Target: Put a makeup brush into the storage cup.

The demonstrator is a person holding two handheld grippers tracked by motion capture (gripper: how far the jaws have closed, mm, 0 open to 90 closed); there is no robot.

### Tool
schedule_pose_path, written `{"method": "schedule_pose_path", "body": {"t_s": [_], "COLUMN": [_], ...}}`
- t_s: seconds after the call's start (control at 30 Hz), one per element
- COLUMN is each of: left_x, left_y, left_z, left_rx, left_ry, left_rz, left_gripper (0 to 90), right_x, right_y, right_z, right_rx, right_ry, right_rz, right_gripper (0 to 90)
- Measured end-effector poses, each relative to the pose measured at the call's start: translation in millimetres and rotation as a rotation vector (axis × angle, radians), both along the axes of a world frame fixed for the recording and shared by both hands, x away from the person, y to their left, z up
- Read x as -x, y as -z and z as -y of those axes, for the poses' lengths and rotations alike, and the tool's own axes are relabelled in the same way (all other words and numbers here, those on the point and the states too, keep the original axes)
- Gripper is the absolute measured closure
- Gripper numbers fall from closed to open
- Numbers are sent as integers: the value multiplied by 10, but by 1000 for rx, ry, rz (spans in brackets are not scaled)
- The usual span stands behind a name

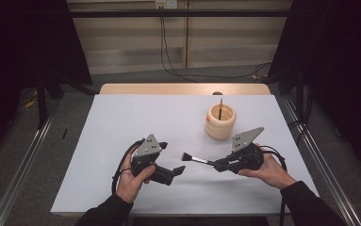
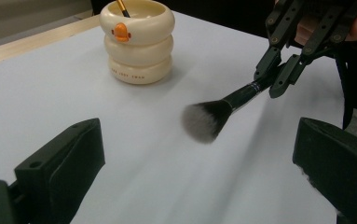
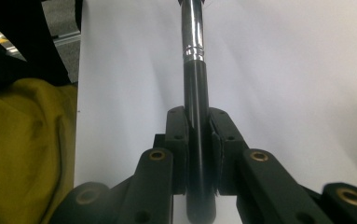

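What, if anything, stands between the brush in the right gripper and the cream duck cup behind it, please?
Nothing visible does. The right gripper is shut on the makeup brush, bristles toward the left gripper. The white table between brush and duck cup lies bare. Inside the cup one thin brush already leans.

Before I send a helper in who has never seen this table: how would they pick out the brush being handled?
On the white table, look right of the middle, in front of the cream ringed cup with the orange duck bill. The right gripper holds the makeup brush by its black handle, level above the sheet. Unlike the thin brush standing in the cup, it has a fluffy, grey-tipped head.
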State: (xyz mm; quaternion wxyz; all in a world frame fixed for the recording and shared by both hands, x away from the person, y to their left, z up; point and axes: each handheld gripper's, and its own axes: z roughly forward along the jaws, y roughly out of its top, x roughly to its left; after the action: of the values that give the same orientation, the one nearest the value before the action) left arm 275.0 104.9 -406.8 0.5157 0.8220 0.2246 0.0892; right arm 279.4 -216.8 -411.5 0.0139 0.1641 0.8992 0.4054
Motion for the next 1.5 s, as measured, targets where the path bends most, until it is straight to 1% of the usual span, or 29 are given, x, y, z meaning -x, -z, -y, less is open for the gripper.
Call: {"method": "schedule_pose_path", "body": {"t_s": [0.03,0.07,0.1,0.13,0.17,0.2,0.27,0.3,0.37,0.53,0.57,0.6,0.63,0.7,0.73,0.77,0.83,0.87,0.9,0.93,0.97,1.03,1.07,1.17,1.2,1.23,1.27,1.3,1.5], "left_x": [0,1,-1,-1,8,11,17,15,20,18,27,31,34,41,42,43,43,43,42,43,41,35,37,32,30,32,28,25,20], "left_y": [-1,-3,-3,-4,-8,-9,-4,3,6,16,15,14,19,22,29,32,36,38,41,40,41,45,43,35,37,31,33,28,-27], "left_z": [-6,-13,-19,-23,-24,-27,-22,-18,-10,-11,-10,-12,-7,7,15,18,24,25,28,32,33,37,41,47,53,58,65,67,106], "left_rx": [3,7,21,25,23,22,27,39,40,54,52,50,63,61,64,66,59,60,61,54,56,70,73,73,91,98,112,113,145], "left_ry": [-4,-10,-10,-8,-17,-15,0,12,15,21,18,33,50,49,53,50,43,41,38,27,25,24,18,12,15,9,9,9,35], "left_rz": [5,6,6,13,17,22,14,11,9,6,3,1,-3,-6,-5,-5,-2,-2,-1,-1,1,-6,-7,-4,-9,-20,-22,-19,-9], "left_gripper": [19,20,20,17,17,19,20,21,21,27,34,39,32,31,30,31,31,31,31,31,32,35,36,43,45,53,56,57,72], "right_x": [8,13,14,16,19,23,33,35,49,94,110,115,124,141,149,169,185,191,189,196,191,192,187,183,180,178,180,178,182], "right_y": [-5,-5,-9,-10,-13,-16,-16,-13,7,10,3,-3,-10,-26,-38,-64,-100,-115,-120,-126,-128,-127,-120,-115,-115,-114,-115,-116,-121], "right_z": [-1,-4,-1,-2,4,10,18,18,18,2,3,8,17,36,49,65,89,102,110,116,119,125,125,131,132,132,134,134,120], "right_rx": [-2,-12,-19,-31,-37,-53,-71,-82,-122,-150,-152,-156,-165,-178,-195,-215,-247,-266,-281,-289,-305,-313,-325,-339,-341,-344,-348,-351,-360], "right_ry": [11,6,15,20,27,32,34,35,37,48,57,64,67,83,87,107,112,126,120,135,134,145,138,143,141,138,144,139,132], "right_rz": [5,8,15,9,21,17,22,24,17,34,47,55,54,74,83,107,118,124,120,130,124,135,125,125,124,125,124,124,132], "right_gripper": [799,799,799,799,800,799,800,800,800,800,799,799,800,800,800,800,800,800,800,800,800,800,800,800,799,800,800,800,800]}}
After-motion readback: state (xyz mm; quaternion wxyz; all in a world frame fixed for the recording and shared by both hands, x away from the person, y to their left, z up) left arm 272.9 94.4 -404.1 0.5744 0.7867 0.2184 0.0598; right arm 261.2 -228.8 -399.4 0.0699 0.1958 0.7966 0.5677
